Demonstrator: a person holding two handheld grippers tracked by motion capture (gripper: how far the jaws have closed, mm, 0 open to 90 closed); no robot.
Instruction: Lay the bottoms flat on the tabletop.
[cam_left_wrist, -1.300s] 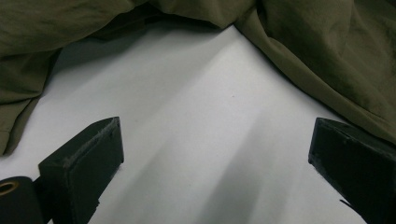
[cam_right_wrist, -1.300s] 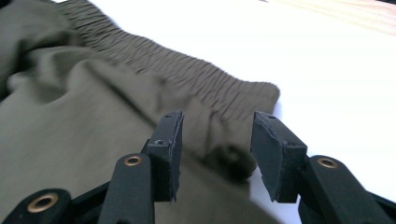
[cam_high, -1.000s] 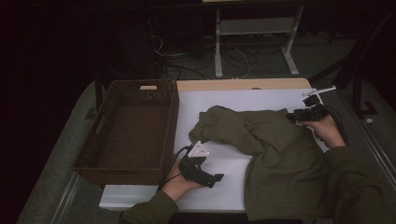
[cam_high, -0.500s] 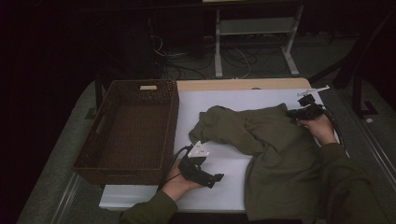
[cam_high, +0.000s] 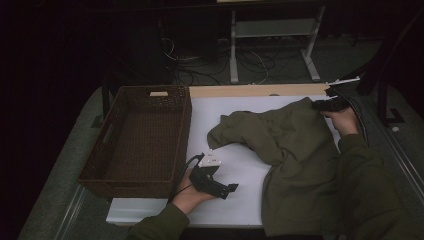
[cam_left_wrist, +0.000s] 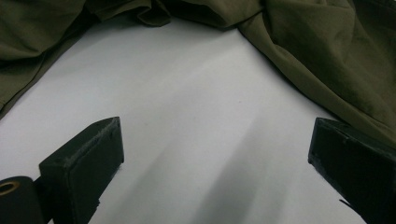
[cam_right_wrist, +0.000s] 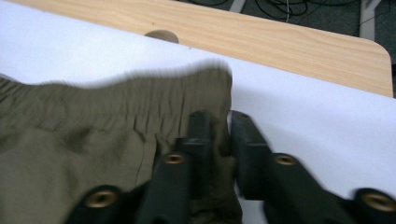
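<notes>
Here, olive trousers (cam_high: 300, 165) lie spread across the right of the white table (cam_high: 235, 150).
The right tool (cam_right_wrist: 219, 128) pinches their elastic waistband corner, its jaws having just opened slightly; the left tool (cam_left_wrist: 215, 154) gapes open, empty, over bare table.

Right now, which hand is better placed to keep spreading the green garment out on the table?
Right. The right gripper is clamped on the green garment at its elastic hem; the left gripper rests open over bare white table.
</notes>
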